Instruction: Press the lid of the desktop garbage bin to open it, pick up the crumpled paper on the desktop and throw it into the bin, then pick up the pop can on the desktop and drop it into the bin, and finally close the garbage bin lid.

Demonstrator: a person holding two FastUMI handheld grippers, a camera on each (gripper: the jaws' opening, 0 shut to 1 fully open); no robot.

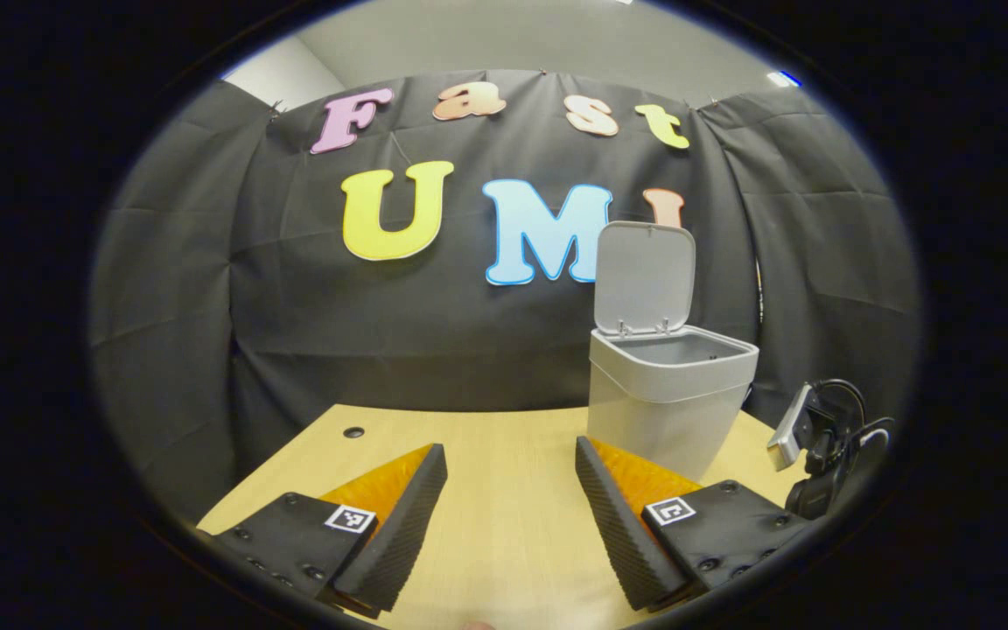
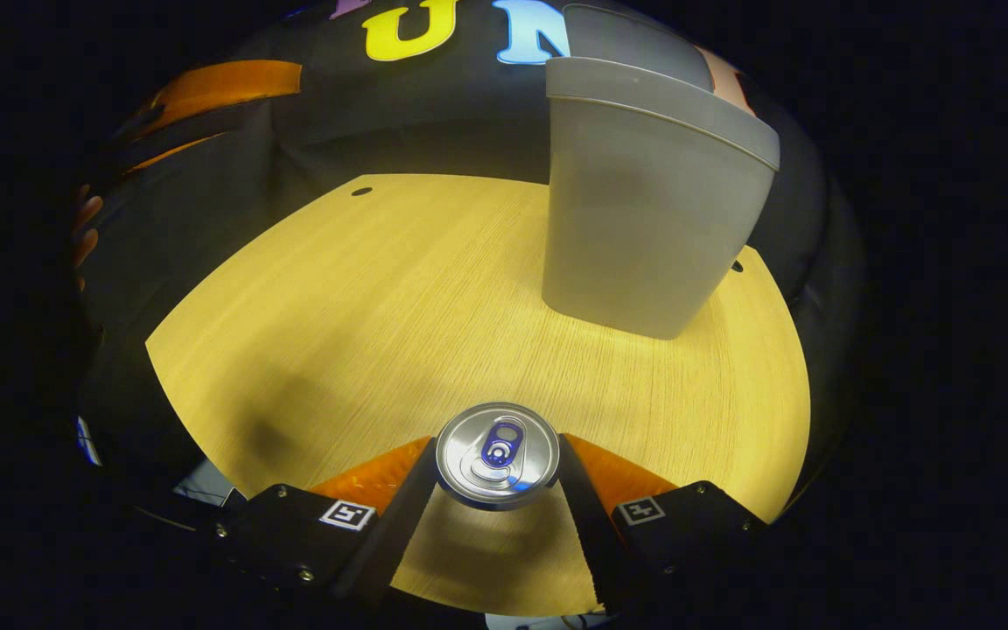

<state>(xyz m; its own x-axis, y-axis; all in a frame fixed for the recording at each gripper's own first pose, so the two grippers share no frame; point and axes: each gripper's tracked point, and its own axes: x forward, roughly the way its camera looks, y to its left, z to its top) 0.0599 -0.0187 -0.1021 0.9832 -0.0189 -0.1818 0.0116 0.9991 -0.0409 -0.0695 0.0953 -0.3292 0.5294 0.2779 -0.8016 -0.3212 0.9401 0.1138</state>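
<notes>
the right gripper (image 2: 498,464) has its jaws closed on the pop can (image 2: 497,455); better lift it straight, over the open bin (image 2: 644,201); left gripper (image 1: 511,516) jaws stand wide.

A pale grey plastic garbage bin (image 1: 663,398) shows up against the black cloth wall (image 1: 294,306), its matching grey lid (image 1: 644,276) plain and unmarked. Beneath it, the light yellow wooden desktop (image 2: 381,297) carries fine straight grain lines. The silver aluminium pop can (image 2: 497,455) gleams, with a blue pull-tab on its top. A small white-and-black device (image 1: 806,429) sits at the edge.
</notes>
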